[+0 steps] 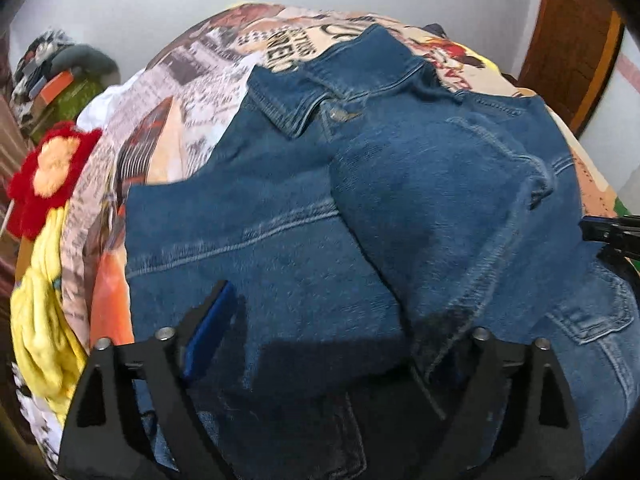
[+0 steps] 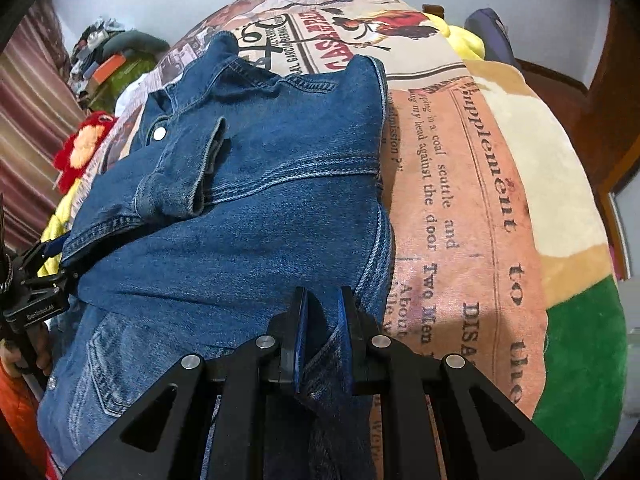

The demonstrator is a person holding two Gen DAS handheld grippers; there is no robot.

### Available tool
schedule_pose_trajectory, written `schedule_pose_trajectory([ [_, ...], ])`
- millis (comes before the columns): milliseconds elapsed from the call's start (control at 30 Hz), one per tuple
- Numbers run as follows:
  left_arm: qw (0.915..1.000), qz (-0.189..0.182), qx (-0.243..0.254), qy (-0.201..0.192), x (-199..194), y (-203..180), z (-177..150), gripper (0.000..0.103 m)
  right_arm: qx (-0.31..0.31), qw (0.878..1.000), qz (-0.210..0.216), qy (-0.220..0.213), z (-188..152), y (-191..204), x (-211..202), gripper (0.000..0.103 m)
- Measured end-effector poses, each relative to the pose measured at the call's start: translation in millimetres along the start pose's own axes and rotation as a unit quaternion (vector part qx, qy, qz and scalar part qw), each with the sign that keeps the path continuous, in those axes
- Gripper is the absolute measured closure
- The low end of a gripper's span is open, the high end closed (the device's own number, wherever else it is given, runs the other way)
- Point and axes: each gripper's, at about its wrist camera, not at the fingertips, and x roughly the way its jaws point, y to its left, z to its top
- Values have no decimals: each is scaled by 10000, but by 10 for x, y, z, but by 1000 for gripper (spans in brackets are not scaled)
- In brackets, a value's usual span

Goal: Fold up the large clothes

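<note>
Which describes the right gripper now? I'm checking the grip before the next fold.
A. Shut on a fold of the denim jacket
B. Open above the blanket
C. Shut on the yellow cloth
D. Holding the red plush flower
A: the right gripper has its blue pads pinched on a fold of the denim jacket near its right edge.

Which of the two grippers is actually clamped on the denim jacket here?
The right gripper: denim jacket fabric is pinched between its shut jaws. The left gripper is spread wide, gripping nothing.

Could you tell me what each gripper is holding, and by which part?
Right gripper pinches the denim jacket by its near edge; left gripper stands open, holding nothing.
</note>
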Motion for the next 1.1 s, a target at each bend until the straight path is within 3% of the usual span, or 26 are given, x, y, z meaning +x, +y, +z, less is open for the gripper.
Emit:
schedule_pose_trajectory([
  [133,9997,-136,-152,140,13,36,7,9,-149,9997,-191,-3,-7,62,0,92],
  [267,9995,6,280,127,-146,-136,133,9,-209,9990,-391,-40,-19,94,-4,92],
  [467,9966,-237,755,-218,-392,-474,449,6,-196,9986,-483,-79,-33,106,-2,92],
  [600,9915,-296,1263,-114,-237,-768,590,4,-152,9990,-422,-83,-40,88,-5,92],
  [733,9814,166,1892,264,167,-991,604,4,-56,9995,-300,-99,-46,47,-7,92],
  [833,9823,213,1851,218,254,-976,632,4,-8,9997,-221,-118,-54,22,-5,92],
  [867,9834,212,1793,169,236,-953,653,10,11,9998,-178,-128,-57,8,-6,92],
  [933,9851,186,1709,43,173,-906,688,30,30,9998,-135,-129,-58,-2,-5,92],
  [1000,9872,184,1582,36,140,-854,728,60,44,9999,-106,-118,-55,-12,-1,92],
  [1100,9941,-217,1058,114,54,-651,834,75,25,9999,-110,-125,-58,-12,0,92],
])
